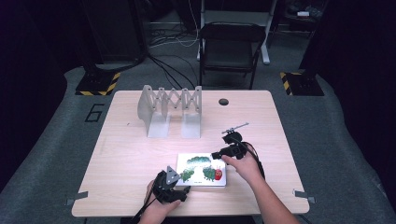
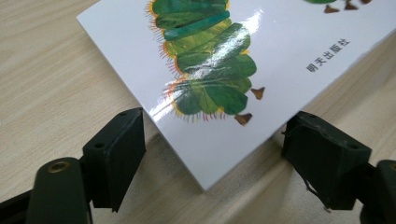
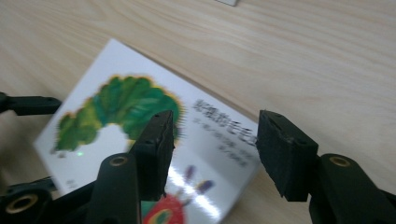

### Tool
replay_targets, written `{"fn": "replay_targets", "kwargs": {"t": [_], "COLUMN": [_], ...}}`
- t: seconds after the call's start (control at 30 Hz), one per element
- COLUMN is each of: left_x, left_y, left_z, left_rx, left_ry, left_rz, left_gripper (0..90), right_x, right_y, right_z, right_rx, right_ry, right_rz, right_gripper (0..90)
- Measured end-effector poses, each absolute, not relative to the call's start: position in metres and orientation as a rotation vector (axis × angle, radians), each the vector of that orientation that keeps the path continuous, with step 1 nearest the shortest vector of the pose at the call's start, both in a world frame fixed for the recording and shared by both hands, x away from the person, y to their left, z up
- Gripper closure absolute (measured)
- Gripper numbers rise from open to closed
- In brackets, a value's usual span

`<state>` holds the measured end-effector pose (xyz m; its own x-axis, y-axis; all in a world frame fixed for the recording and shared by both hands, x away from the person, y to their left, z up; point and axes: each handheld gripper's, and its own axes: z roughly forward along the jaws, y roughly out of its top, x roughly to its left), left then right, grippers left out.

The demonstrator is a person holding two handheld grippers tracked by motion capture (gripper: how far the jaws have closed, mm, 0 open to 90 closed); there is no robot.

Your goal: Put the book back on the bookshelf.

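Note:
A white picture book [image 1: 201, 171] with a green caterpillar on its cover lies flat near the table's front edge. My left gripper [image 1: 182, 183] is at the book's near left corner. In the left gripper view its jaws are open [image 2: 212, 149], with that corner of the book [image 2: 205, 93] between them; the right pad [image 2: 322, 158] is close to the book's edge and the left pad [image 2: 116, 158] stands clear of it. My right gripper [image 1: 218, 155] hovers at the book's far right edge. Its jaws are open [image 3: 215, 149] over the cover [image 3: 126, 107], with nothing held.
A grey metal accordion rack [image 1: 170, 109] stands at the back of the wooden table [image 1: 126, 154]. A round cable hole [image 1: 223, 101] is at the back right. A black folding chair [image 1: 231, 44] stands beyond the far edge.

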<state>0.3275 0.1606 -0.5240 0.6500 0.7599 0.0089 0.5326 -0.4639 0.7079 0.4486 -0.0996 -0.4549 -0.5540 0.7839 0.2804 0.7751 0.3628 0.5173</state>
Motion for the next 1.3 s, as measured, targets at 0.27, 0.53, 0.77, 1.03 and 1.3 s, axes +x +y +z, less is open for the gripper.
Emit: {"fn": "replay_targets", "kwargs": {"t": [0.27, 0.53, 0.77, 1.03, 1.3], "left_x": [0.328, 0.33, 0.335, 0.337, 0.337], "left_y": [0.162, 0.161, 0.161, 0.16, 0.16], "left_z": [-0.524, -0.524, -0.523, -0.524, -0.525], "left_rx": [2.166, 2.181, 2.203, 2.193, 2.192], "left_ry": [0.996, 0.973, 0.961, 0.964, 0.955], "left_rz": [0.436, 0.418, 0.417, 0.405, 0.419], "left_gripper": [30.5, 27.7, 23.3, 21.8, 21.6], "right_x": [0.45, 0.454, 0.462, 0.468, 0.468], "right_y": [-0.099, -0.1, -0.103, -0.105, -0.103], "right_z": [-0.457, -0.467, -0.478, -0.491, -0.494], "right_rx": [1.506, 1.547, 1.587, 1.614, 1.619], "right_ry": [2.567, 2.548, 2.556, 2.577, 2.595], "right_rz": [0.96, 0.894, 0.84, 0.799, 0.829], "right_gripper": [45.8, 43.0, 42.5, 41.9, 41.7]}}
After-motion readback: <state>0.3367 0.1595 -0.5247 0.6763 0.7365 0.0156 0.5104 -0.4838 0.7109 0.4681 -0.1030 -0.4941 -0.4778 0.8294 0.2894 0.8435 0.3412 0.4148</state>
